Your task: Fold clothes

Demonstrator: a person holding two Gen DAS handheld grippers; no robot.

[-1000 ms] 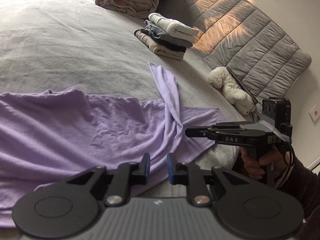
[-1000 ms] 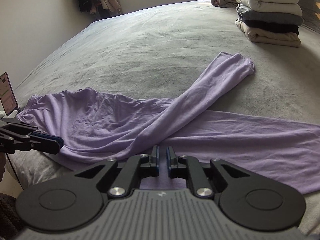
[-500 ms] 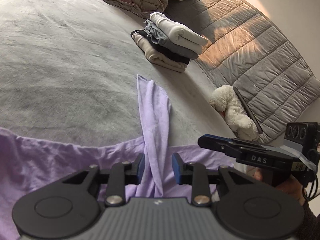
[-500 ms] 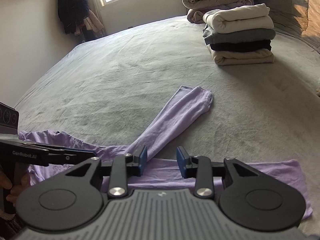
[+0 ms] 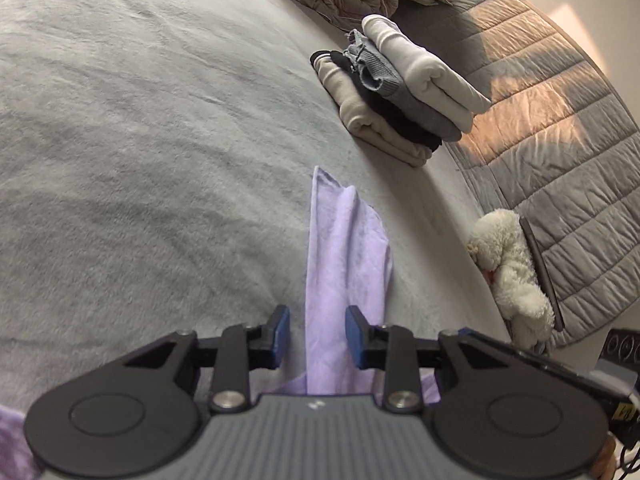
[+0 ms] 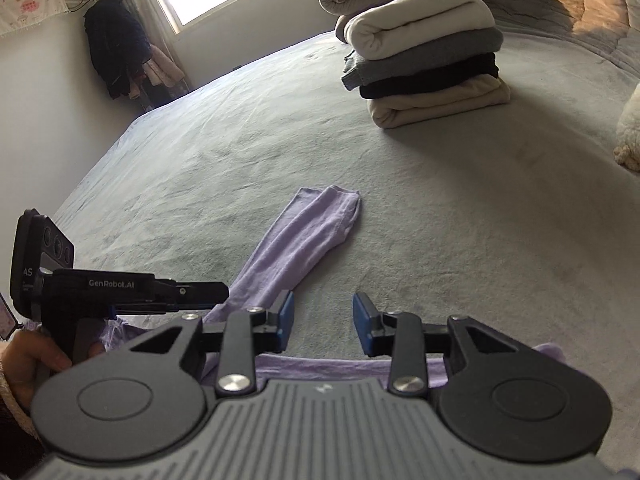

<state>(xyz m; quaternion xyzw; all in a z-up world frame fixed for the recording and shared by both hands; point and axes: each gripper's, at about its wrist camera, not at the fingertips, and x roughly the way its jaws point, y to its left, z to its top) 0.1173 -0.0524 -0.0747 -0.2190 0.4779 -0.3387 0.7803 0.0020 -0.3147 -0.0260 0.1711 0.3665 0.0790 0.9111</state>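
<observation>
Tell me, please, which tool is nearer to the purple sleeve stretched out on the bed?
Left. The left tool stands open with the purple sleeve running between its fingers; the right tool, also open, faces bare bed, the sleeve beside its left finger.

Bed [image 5: 140,140]: grey cover, plush matt nap, brushed streaks. Purple garment [image 5: 344,264]: thin soft knit, matt, lightly creased. Folded stack [image 6: 428,60]: thick fleecy and ribbed knits, cream, grey, black, beige. Headboard [image 5: 560,128]: quilted grey cloth, stitched panels. Soft toy [image 5: 508,276]: white curly pile. Left tongs [image 5: 316,336], right tongs [image 6: 323,324]: matt black plastic, blue rubbery pads [image 6: 286,318], shiny metal screws [image 6: 235,383], ribbed grey housing.
</observation>
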